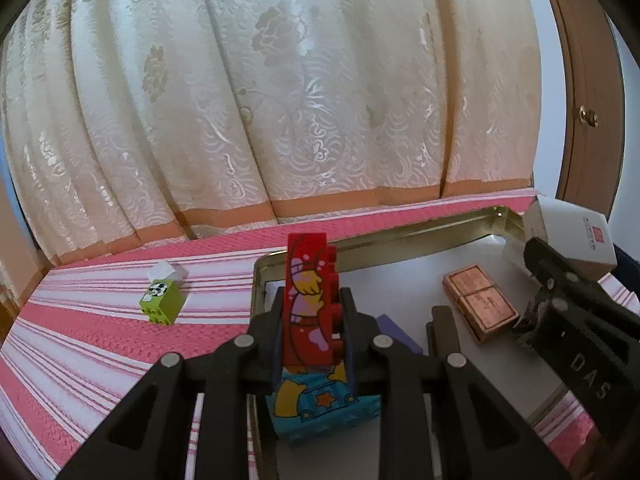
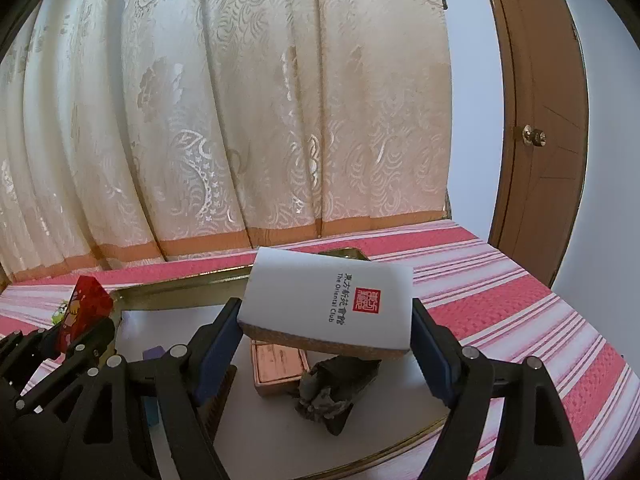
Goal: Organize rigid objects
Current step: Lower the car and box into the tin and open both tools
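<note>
Cream brocade curtains (image 2: 224, 120) and a brown door (image 2: 552, 120) back a table (image 1: 80, 344) under pink-and-white striped cloth, where a gold-rimmed tray (image 1: 400, 232) holds a copper box (image 1: 480, 304). Over the tray, the left hand-held gripper (image 1: 312, 320) clamps an upright red toy brick (image 1: 308, 292), light, stiff and slick, best pinched on its flat faces. The right hand-held gripper (image 2: 326, 340) grips a white cork-backed coaster (image 2: 332, 304) by its edges; a green brick (image 1: 162, 300) lies apart on the cloth.

- Tray (image 1: 400, 236) on striped cloth (image 1: 100, 340), curtain (image 1: 280, 100) behind.
- Small block (image 1: 162, 300) on cloth, left of tray.
- In tray: flat box (image 1: 480, 300) right, printed block (image 1: 320, 412) near front-left.
</note>
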Available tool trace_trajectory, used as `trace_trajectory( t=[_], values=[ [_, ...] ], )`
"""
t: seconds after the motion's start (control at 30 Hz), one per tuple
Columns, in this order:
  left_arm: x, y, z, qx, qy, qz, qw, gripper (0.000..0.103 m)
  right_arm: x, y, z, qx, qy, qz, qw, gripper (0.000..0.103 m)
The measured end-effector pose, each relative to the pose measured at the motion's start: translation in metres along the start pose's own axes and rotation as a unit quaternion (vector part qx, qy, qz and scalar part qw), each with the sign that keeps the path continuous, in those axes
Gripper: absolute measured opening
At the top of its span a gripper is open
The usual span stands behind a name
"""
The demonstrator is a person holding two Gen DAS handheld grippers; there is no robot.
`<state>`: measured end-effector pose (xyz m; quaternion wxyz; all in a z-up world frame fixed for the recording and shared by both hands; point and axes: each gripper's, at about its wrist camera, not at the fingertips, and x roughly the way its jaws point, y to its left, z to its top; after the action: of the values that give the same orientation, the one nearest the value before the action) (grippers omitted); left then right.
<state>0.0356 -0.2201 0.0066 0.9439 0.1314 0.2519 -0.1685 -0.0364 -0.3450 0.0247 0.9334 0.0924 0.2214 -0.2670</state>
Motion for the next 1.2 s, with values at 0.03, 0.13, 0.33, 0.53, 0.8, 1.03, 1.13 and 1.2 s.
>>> trace_trajectory(
  t=[0.03, 0.13, 0.33, 0.53, 0.8, 1.03, 1.13, 1.2],
  values=[
    [0.001, -0.001, -0.001, 0.0, 0.001, 0.0, 1.0, 0.022, 0.001, 0.001, -0.001, -0.001, 0.004, 0.0, 1.0, 0.082],
    [0.006, -0.001, -0.004, -0.001, 0.011, -0.001, 0.9999, 0.022, 0.005, 0.003, -0.003, -0.003, 0.014, 0.004, 1.0, 0.082],
    [0.013, 0.0, -0.006, -0.004, 0.027, 0.0, 0.9996, 0.022, 0.008, 0.007, -0.004, -0.01, 0.022, 0.002, 1.0, 0.082],
    [0.014, -0.002, -0.007, 0.001, 0.031, -0.001, 0.9995, 0.079, 0.013, 0.009, -0.006, -0.008, 0.038, 0.016, 0.999, 0.085],
    [-0.008, -0.014, -0.007, 0.036, -0.028, 0.007, 0.9989, 0.103, 0.015, 0.002, -0.009, 0.044, 0.044, 0.06, 0.996, 0.094],
    [-0.009, -0.004, -0.007, 0.013, -0.02, -0.003, 0.9997, 0.103, 0.011, 0.006, -0.011, 0.047, 0.029, 0.072, 0.996, 0.094],
    [-0.011, -0.003, -0.009, 0.012, -0.019, -0.006, 0.9997, 0.103, 0.004, 0.005, -0.011, 0.052, 0.008, 0.066, 0.996, 0.094],
    [-0.013, -0.002, -0.01, 0.01, -0.02, -0.01, 0.9997, 0.103, -0.002, 0.002, -0.011, 0.061, -0.012, 0.056, 0.997, 0.094]
  ],
)
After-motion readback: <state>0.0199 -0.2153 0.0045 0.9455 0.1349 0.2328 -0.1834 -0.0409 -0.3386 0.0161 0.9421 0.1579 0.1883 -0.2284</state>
